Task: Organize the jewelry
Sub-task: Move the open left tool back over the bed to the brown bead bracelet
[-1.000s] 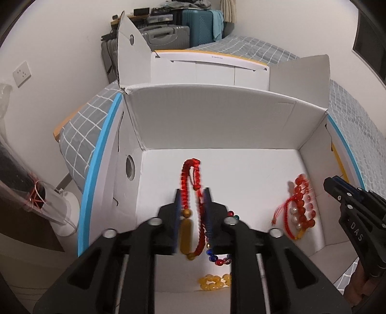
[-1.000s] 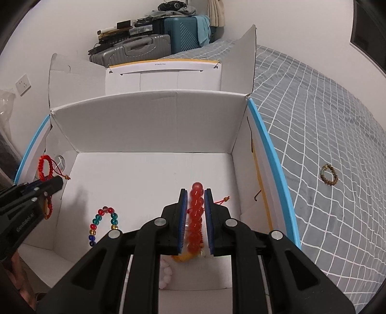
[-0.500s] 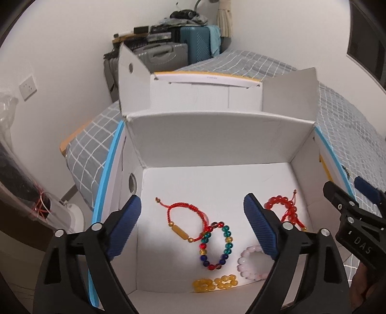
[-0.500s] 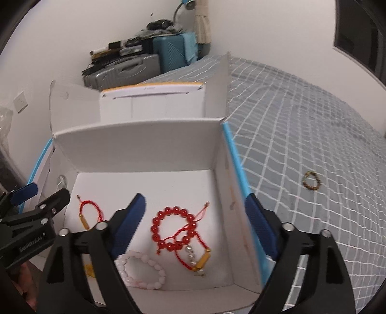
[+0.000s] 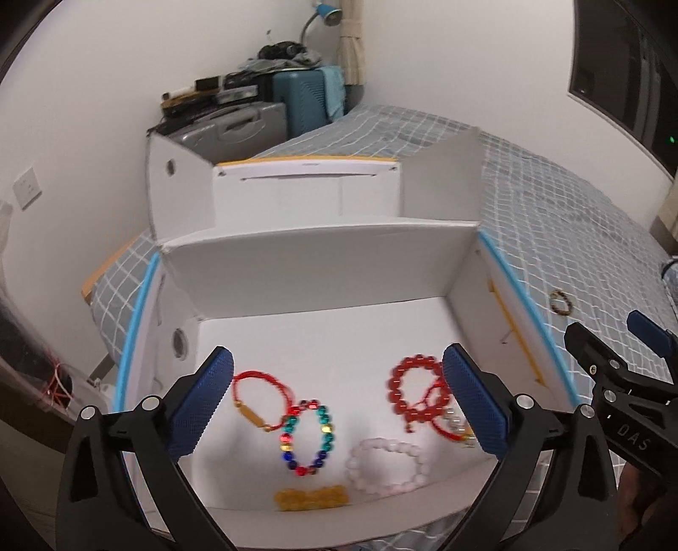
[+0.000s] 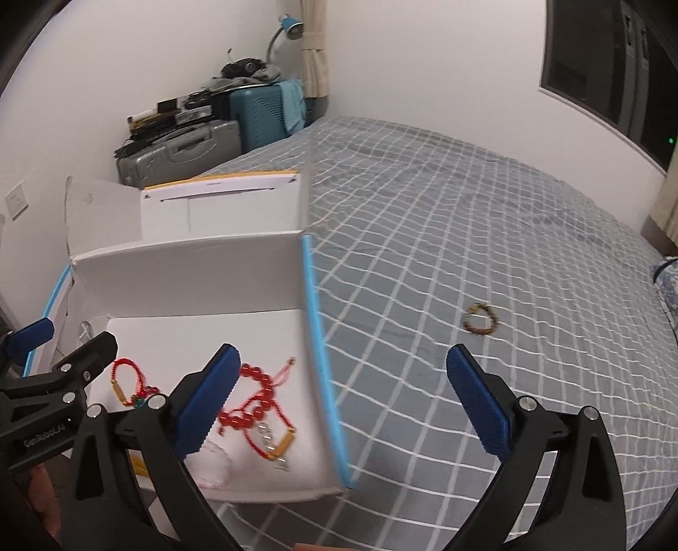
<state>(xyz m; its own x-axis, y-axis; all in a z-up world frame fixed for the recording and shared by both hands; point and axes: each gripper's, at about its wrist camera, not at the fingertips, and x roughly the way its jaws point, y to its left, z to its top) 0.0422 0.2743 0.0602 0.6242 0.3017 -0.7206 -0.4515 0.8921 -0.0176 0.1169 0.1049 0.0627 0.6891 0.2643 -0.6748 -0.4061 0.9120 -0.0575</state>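
Hovering over the white box (image 5: 322,271), both grippers with nothing between the pads. Left gripper (image 5: 339,402): jaws opening, wide apart, blue pads (image 5: 199,407) clear of everything. Right gripper (image 6: 339,407): jaws opening too, wide apart, straddling the box's blue-edged right wall, one pad over the box floor, the other over the bed (image 6: 466,254).

Box contents, near edge going back, seen from the left wrist:
- yellow bead bracelet (image 5: 311,498) closest to the front lip
- pale pink bead bracelet (image 5: 387,466) just right of it
- multicolour bead bracelet (image 5: 307,436) mid-floor, touching the red cord bracelet (image 5: 258,396), which has a gold tube on it
- big red bead bracelet (image 5: 413,388) on the right, tangled with red cord and a pearl-and-gold piece, partly hidden behind the left gripper's right pad

All of it lies flat on the box floor, front half; back half of the floor is bare. Box flaps stand open.

One brown bead bracelet (image 6: 481,318) lies on the grey checked bed cover outside the box, well to its right.

Far end: grey and teal suitcases (image 6: 220,140) against the wall, clutter stacked on top, blue desk lamp (image 6: 290,25) above.
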